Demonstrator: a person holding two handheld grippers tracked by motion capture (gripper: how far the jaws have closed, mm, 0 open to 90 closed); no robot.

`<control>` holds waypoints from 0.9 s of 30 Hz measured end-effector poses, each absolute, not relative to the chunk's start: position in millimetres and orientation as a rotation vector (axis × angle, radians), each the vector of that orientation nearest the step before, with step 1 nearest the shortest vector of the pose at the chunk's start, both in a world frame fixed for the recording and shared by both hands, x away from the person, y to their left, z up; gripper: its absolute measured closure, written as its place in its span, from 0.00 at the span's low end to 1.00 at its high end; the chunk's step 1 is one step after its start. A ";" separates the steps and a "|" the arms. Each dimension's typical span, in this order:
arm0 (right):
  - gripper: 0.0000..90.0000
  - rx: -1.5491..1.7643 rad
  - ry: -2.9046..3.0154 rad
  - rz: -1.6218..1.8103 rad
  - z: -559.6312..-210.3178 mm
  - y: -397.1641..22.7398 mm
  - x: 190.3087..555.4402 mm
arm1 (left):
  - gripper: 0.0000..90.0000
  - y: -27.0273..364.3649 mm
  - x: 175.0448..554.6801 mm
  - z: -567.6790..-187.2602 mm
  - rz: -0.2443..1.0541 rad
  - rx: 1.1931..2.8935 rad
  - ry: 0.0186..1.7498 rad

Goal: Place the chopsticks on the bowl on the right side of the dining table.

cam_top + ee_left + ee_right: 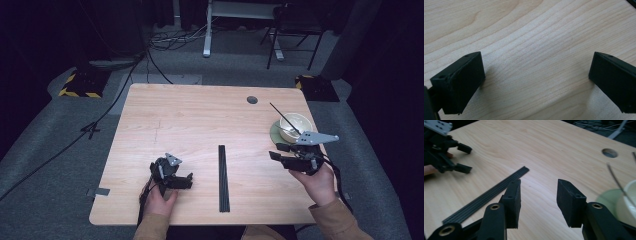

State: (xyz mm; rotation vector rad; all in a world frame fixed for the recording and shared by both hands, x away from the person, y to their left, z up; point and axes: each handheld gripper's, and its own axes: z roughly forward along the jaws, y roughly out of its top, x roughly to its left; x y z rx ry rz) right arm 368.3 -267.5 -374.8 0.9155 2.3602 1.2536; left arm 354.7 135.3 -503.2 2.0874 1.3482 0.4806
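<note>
A flat bundle of thin black sticks (223, 177) lies lengthwise on the middle of the wooden table (200, 115); in the right gripper view the bundle (489, 193) runs just left of my jaws. My right gripper (276, 151) is held to the right of it, open, with nothing between its jaws (539, 195). Left of the bundle, my left gripper (190, 181) rests low on the table, and it (464, 157) points toward the bundle in the right gripper view. Its jaws stand wide open over bare wood (536, 75).
A cream bowl (295, 125) on a green saucer (274, 132) sits at the table's right edge, with a thin black stick (285, 117) leaning out of it, close behind my right gripper. A round cable hole (252, 99) lies near the far edge. Cables and stands cover the floor beyond.
</note>
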 end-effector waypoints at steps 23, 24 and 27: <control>0.59 0.805 2.554 1.335 -436.4 -191.6 356.9 | 0.01 135.4 354.7 -503.1 0.480 2.090 1.347; 0.59 0.796 2.561 1.335 -440.5 -189.3 357.8 | 0.01 135.4 354.7 -503.1 0.479 2.090 1.347; 0.56 0.829 2.564 1.350 -452.3 -181.9 359.8 | 0.01 135.4 354.7 -503.1 0.480 2.090 1.347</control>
